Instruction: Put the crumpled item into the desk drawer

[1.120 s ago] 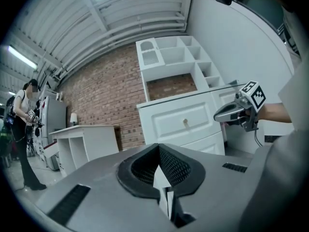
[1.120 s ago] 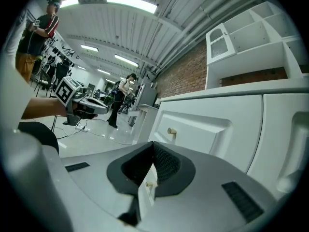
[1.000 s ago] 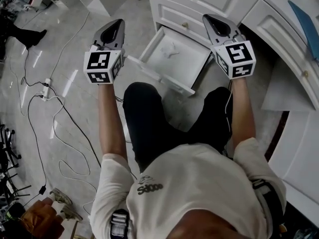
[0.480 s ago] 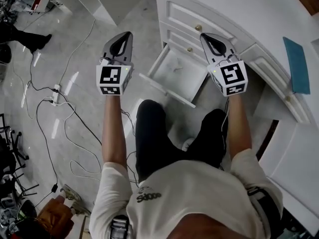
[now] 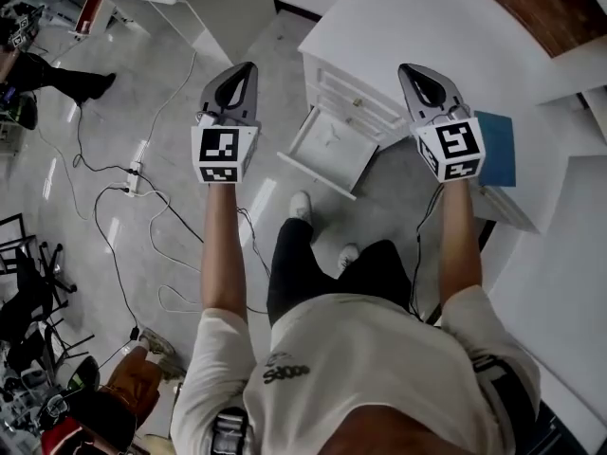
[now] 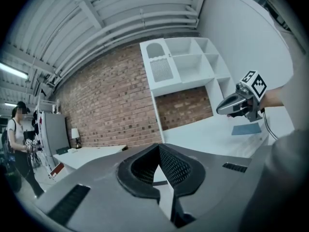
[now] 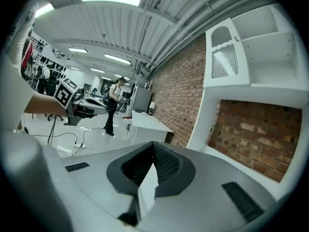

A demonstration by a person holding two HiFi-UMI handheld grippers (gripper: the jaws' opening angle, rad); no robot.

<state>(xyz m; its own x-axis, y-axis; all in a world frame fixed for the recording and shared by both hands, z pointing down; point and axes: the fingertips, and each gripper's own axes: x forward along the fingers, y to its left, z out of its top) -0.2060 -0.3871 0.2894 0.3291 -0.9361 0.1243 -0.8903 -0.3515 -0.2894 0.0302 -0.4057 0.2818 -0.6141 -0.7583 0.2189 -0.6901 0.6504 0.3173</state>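
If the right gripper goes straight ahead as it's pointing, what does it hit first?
Nothing near: the right gripper points level above the desk; probably the brick wall first, though depth is unclear.

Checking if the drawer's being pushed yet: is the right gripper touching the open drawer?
Apart. The head view shows the right gripper held over the desk top, well to the side of the open drawer, with a clear gap between them.
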